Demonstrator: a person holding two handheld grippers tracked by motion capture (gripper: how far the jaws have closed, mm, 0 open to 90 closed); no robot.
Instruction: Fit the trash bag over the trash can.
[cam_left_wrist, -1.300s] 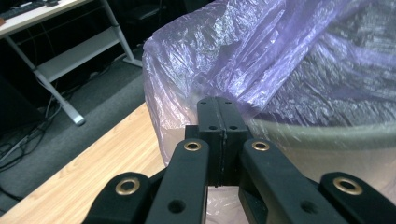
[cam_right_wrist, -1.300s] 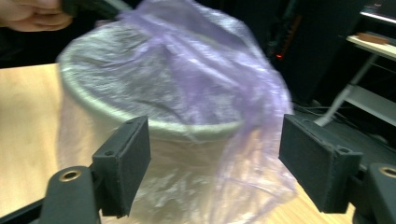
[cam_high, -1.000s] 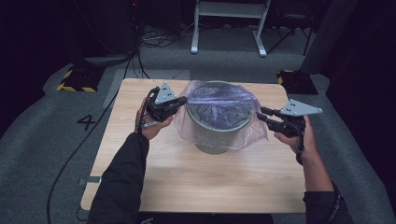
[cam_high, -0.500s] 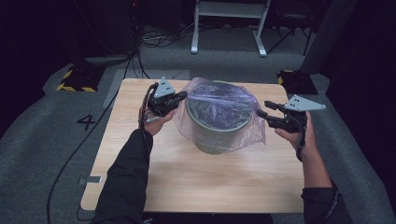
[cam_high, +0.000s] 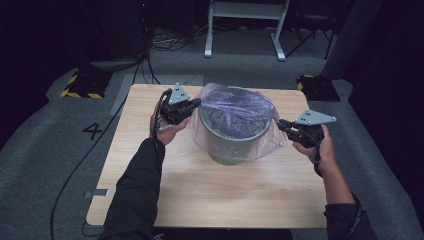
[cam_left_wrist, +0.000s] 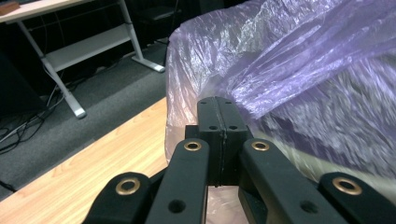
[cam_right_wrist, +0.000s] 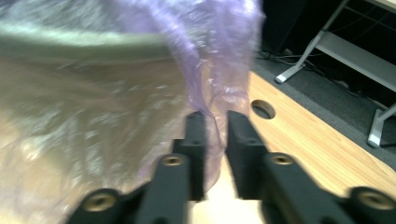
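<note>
Both handheld black two-jaw grippers are being held at a round grey-green bin (cam_high: 231, 142) lined with a thin translucent purple plastic bag (cam_high: 235, 107), one on either side. The left gripper (cam_high: 192, 104) is being kept clamped on the bag's film at the bin's left rim; in the left gripper view its jaws are pressed flat together with the plastic (cam_left_wrist: 299, 79) bunching out from the tips (cam_left_wrist: 219, 105). The right gripper (cam_high: 281, 124) is being held at the bag's loose right edge; its jaws have just been closing, and in the right gripper view a narrow gap is seen between them (cam_right_wrist: 215, 122) with a fold of the film (cam_right_wrist: 205, 88) running down through it, so whether the pads are pressing it cannot be told.

The bin is standing upright near the middle of a light wooden tabletop (cam_high: 200, 190), slightly toward the far edge, with the bag draped over its rim and down its sides. A round cable hole (cam_right_wrist: 263, 108) is cut in the tabletop just beyond the right gripper.

The table is surrounded by grey carpet (cam_high: 45, 150) marked with a dark numeral 4 (cam_high: 93, 131). Beyond it, a white metal desk frame (cam_high: 245, 20), black cables (cam_high: 165, 42) and two yellow-and-black striped blocks (cam_high: 80, 84) are lying in a dim room.
</note>
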